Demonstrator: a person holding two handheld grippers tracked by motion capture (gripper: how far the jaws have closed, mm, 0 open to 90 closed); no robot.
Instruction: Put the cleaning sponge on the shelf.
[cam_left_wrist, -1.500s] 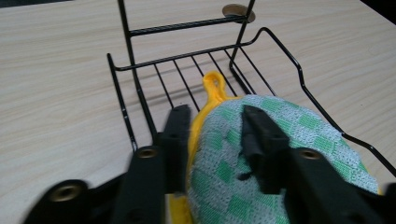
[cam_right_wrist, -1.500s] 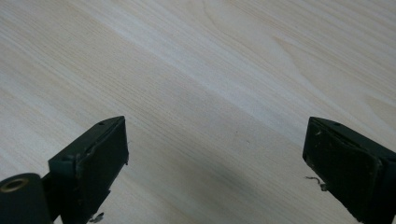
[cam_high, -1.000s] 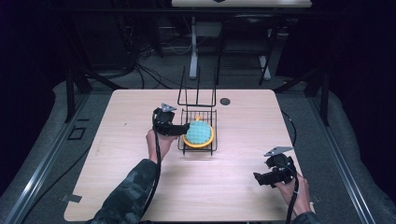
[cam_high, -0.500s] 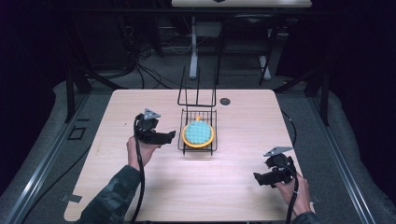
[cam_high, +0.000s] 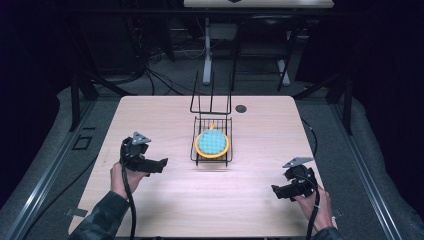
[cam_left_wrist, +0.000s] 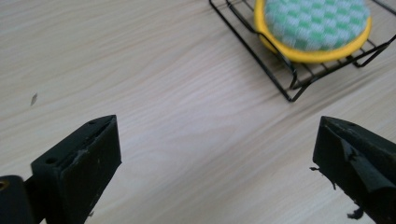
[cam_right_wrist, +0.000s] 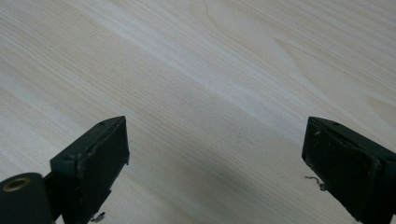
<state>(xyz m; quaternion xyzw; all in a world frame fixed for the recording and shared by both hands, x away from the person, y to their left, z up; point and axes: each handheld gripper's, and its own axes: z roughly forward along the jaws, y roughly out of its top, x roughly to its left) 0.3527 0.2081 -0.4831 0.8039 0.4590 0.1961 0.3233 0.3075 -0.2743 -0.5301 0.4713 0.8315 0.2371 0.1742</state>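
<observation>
The round pad (cam_high: 212, 143), blue-green check w/ yellow rim, is seen lying flat in the black wire rack (cam_high: 196, 156) near the table (cam_high: 165, 110) centre. The left hand-held gripper (cam_high: 161, 165) is held just off the rack's left side, jaws spread wide & nothing between them, pointed roughly toward the rack. In the left gripper view the pad (cam_left_wrist: 314, 29) and rack (cam_left_wrist: 289, 79) are found up and to the right of the jaw line, i.e. ahead and slightly off-axis; bare table lies betw. jaws and rack corner. The right hand-held gripper (cam_high: 275, 190) is kept near the table's front right, well apart from the rack, jaws likewise wide & empty, w/ plain wood seen in its own view. The left one is judged clearly the nearer to the pad. The pad is round, so no long axis is given; its small yellow tab points to the far side. Any reach from the left would be made rightward & a bit forward, over the rack's low front-left edge
</observation>
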